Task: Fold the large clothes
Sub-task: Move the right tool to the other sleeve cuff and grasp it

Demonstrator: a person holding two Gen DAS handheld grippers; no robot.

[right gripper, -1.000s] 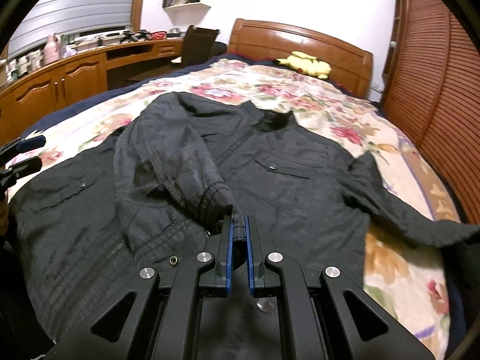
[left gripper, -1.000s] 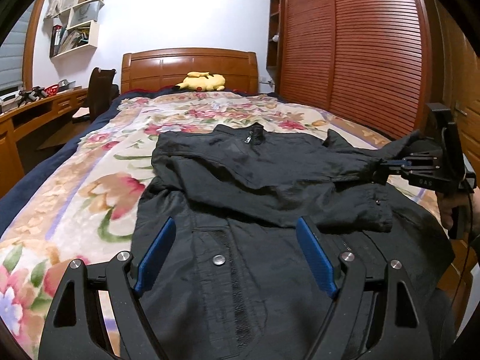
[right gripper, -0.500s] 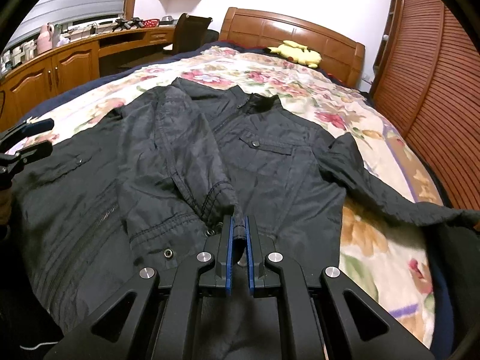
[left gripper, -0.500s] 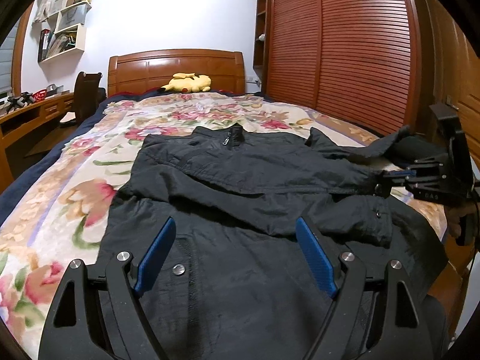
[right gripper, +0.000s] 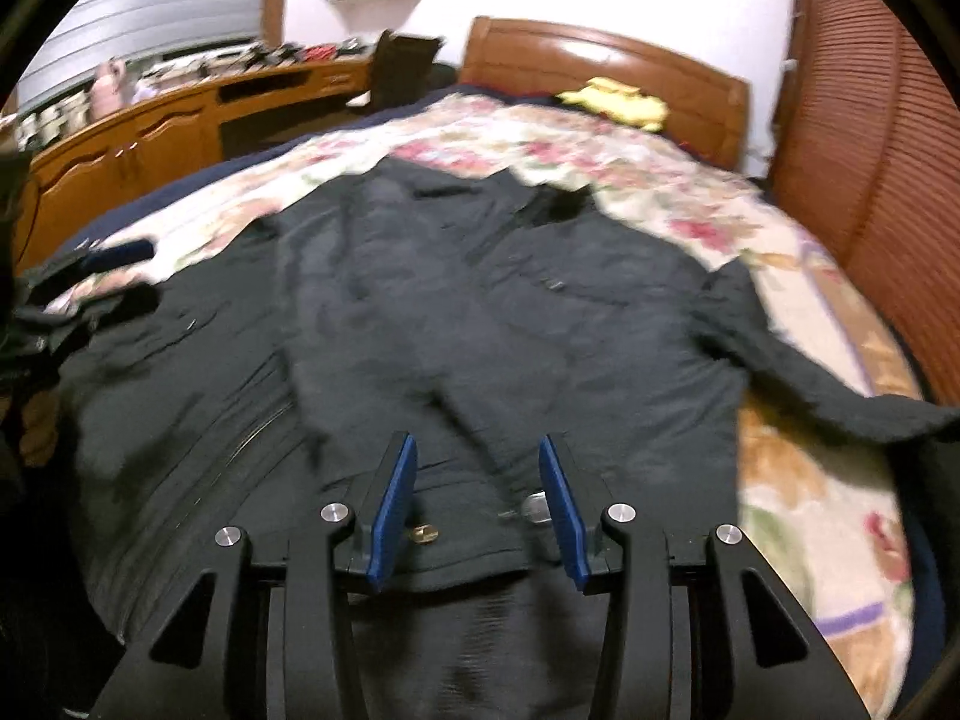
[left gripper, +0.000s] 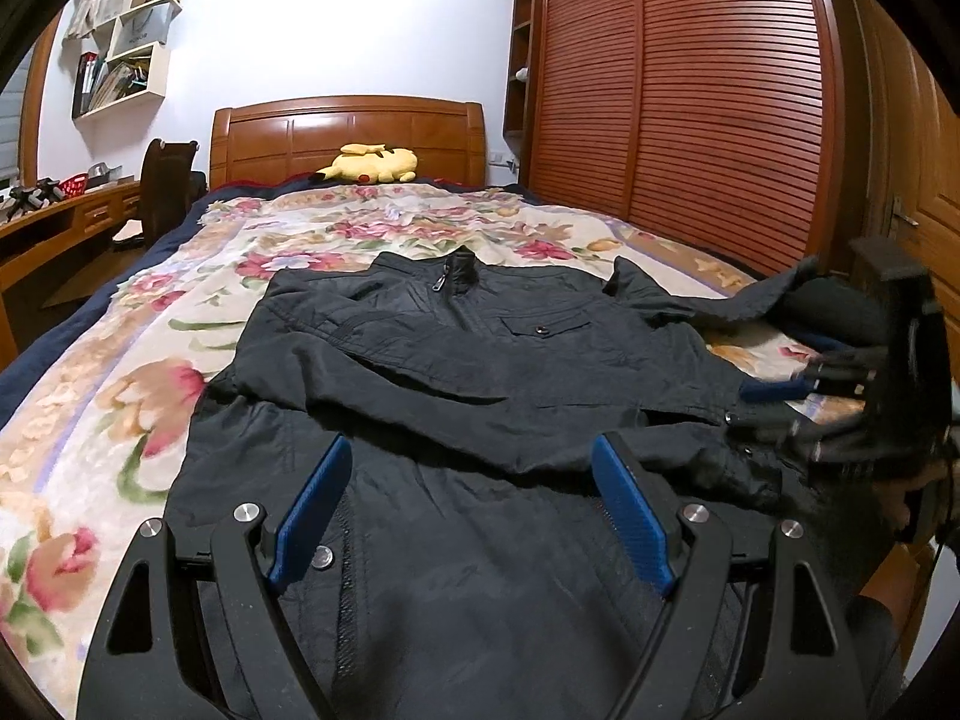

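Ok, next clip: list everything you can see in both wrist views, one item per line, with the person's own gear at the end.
jacket: one, black, spread on the bed, one sleeve folded across the chest
other sleeve: one, black, stretched out toward the wardrobe side
blanket: one, floral cream, covering the bed
headboard: one, brown wood, far end
plush toy: one, yellow, by the headboard
wardrobe doors: slatted, red-brown, beside the bed
wall shelves: white, on the wall, holding books
desk: one, wood, along the window wall
chair: one, dark, at the desk
left gripper: blue pads, open over the hem
right gripper: blue pads, jaws just opened, clear of the cuff
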